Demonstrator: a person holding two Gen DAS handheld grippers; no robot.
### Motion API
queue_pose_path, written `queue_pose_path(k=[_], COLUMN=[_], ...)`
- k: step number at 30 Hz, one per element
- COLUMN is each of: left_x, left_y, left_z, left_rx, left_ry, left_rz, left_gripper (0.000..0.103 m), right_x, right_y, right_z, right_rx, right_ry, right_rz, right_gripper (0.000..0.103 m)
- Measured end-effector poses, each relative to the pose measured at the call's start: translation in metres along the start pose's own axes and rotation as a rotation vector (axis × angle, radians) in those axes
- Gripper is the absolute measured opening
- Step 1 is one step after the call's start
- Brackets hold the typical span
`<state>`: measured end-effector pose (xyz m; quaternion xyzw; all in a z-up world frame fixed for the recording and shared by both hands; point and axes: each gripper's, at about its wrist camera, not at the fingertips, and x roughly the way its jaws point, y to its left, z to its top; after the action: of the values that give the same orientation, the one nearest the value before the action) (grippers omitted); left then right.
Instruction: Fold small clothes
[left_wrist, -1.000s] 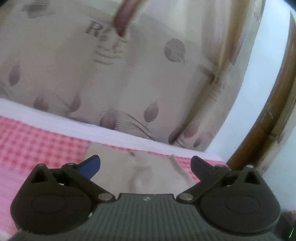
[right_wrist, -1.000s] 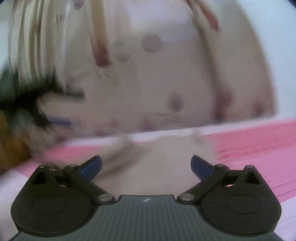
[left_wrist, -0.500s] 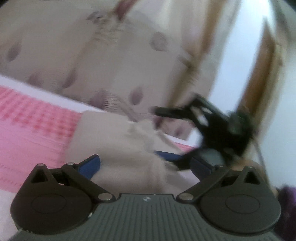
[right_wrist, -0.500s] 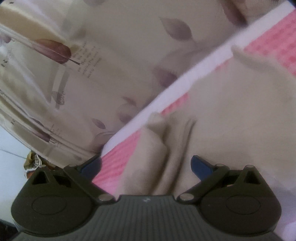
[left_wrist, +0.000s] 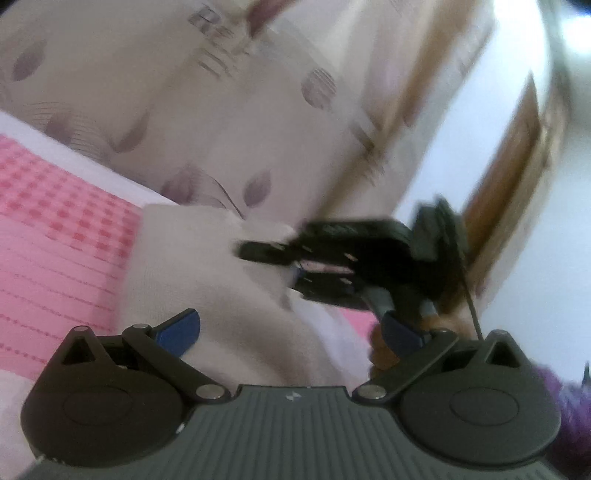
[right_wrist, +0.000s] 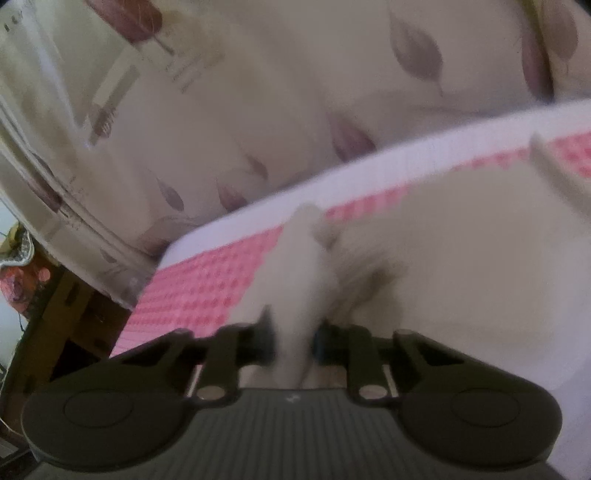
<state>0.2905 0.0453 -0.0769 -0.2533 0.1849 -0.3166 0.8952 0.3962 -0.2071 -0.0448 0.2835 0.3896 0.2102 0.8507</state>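
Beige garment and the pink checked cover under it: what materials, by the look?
Beige garment: looks like soft matte knit, maybe cotton; it bunches into limp folds where the right gripper is closing on it. Pink checked cover: thin woven fabric, matte, lying flat with stitched-looking dashed lines. Blur leaves the weave unclear.

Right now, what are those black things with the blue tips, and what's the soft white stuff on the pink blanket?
Those black things are grabbers, like big tweezers, and a person holds one in each hand. Each grabber carries a small camera, so each picture looks out along its own two fingers. One picture comes from the left gripper, which is open with nothing pinched. The other comes from the right gripper. Its jaws are closing, with a bunched-up bit of the cream garment between them. In the left picture you can see that right grabber from the side. The garment lies on a pink checked cover. Behind hangs a curtain with a leaf pattern.
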Motion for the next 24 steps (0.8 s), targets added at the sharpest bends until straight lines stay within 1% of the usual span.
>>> queue_pose_path(k=[4,6,8,10,15,17,19,22,24], left_x=[-0.011,-0.014,-0.012,-0.012,-0.002,0.001,0.002,0.005,0.005], left_y=[0.019,0.03,0.036,0.035,0.008,0.002,0.002,0.009,0.01], left_z=[0.004,0.003,0.006,0.006,0.002,0.0,0.001,0.0,0.001], left_rx=[-0.125,-0.202,-0.242,-0.231,-0.057,-0.01,-0.008,-0.048,-0.055], left_ry=[-0.069,-0.077,-0.07,-0.054,-0.011,-0.001,0.001,0.005,0.006], left_rz=[0.059,0.083,0.102,0.105,0.104,0.105,0.109,0.122,0.128], left_gripper=[0.103,0.103,0.103,0.103,0.103,0.103,0.103,0.103,0.103], right_x=[-0.017,-0.024,-0.031,-0.04,-0.071,-0.082,-0.095,-0.115,-0.122], right_y=[-0.004,-0.008,-0.016,-0.028,-0.062,-0.077,-0.092,-0.116,-0.132], right_z=[0.009,0.015,0.025,0.032,0.05,0.057,0.063,0.07,0.073], right_rx=[-0.009,-0.002,0.009,0.028,0.056,0.075,0.086,0.119,0.146], right_ry=[-0.047,-0.069,-0.091,-0.112,-0.171,-0.192,-0.213,-0.252,-0.264], right_rz=[0.019,0.028,0.03,0.028,-0.013,-0.029,-0.054,-0.087,-0.114], right_gripper=[0.016,0.016,0.016,0.016,0.016,0.016,0.016,0.015,0.015])
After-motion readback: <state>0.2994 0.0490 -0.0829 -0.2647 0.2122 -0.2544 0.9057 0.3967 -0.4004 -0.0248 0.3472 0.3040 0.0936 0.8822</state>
